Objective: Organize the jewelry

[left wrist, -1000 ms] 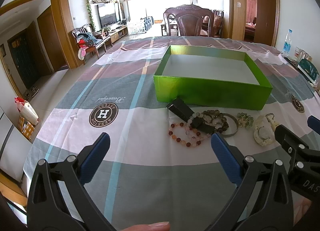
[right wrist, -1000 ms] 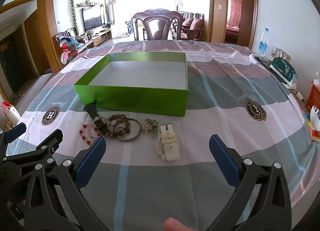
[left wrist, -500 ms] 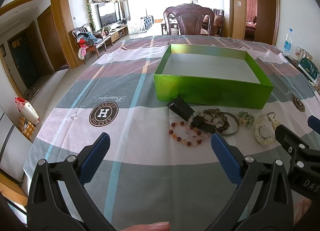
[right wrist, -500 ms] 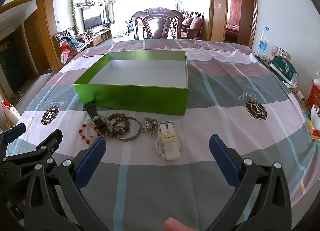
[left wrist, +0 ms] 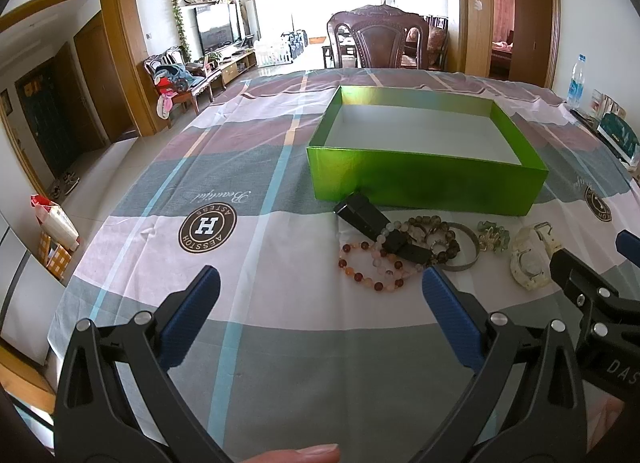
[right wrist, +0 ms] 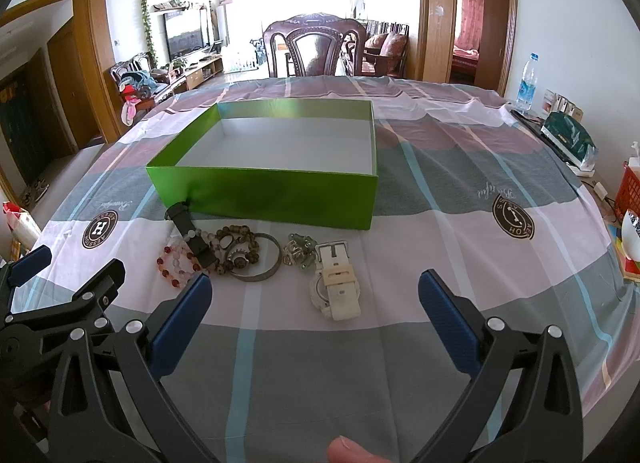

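The tabletop (right wrist: 460, 167), under a striped cloth, carries a green box (right wrist: 264, 191) with nothing inside. Just in front of its near wall the jewelry lies in a row: a black strap (right wrist: 188, 229), red beads (right wrist: 176, 263), brown beads (right wrist: 236, 243), a bangle (right wrist: 266, 271), a green charm (right wrist: 302, 253) and a white watch (right wrist: 334, 287). Nearest me, the left tool (left wrist: 320, 305) and right tool (right wrist: 316, 305) both hover wide open, holding nothing.
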